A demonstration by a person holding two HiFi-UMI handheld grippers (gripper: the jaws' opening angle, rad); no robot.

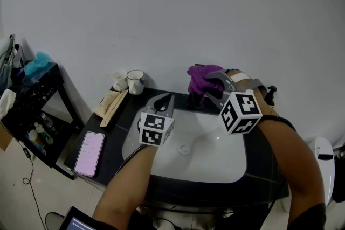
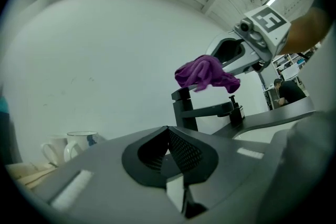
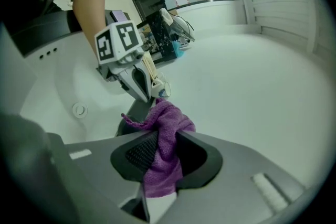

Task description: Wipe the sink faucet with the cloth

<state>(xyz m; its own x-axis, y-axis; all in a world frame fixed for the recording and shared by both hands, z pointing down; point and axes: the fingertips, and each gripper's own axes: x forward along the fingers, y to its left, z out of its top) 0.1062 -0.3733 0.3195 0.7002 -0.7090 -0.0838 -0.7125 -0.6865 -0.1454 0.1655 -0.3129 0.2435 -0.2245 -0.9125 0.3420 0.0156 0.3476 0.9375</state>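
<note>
**Holding the purple cloth [image 1: 198, 78] at the top of the black faucet [image 1: 194, 99]**

Head view: the right gripper [image 1: 209, 83] is raised at the back of the white sink [image 1: 215, 161], with the cloth bunched at its tip directly above the faucet. The left gripper [image 1: 165, 100] is lower, over the basin's left rear edge, pointing toward the wall. On the dark counter to the left stand two mugs [image 1: 129, 81], and a phone [image 1: 89, 152] lies nearer the front.

Left gripper view: the jaws are pressed together with nothing between them. Beyond them the faucet rises from the counter. The cloth hangs at its top edge, and I cannot tell whether the two touch. The right gripper reaches in from the upper right.

Right gripper view: the jaws are clenched on the cloth, which fills the gap between the pads and spills out in front. The left gripper sits just beyond it, above the basin and its drain [image 3: 79, 109].
</note>
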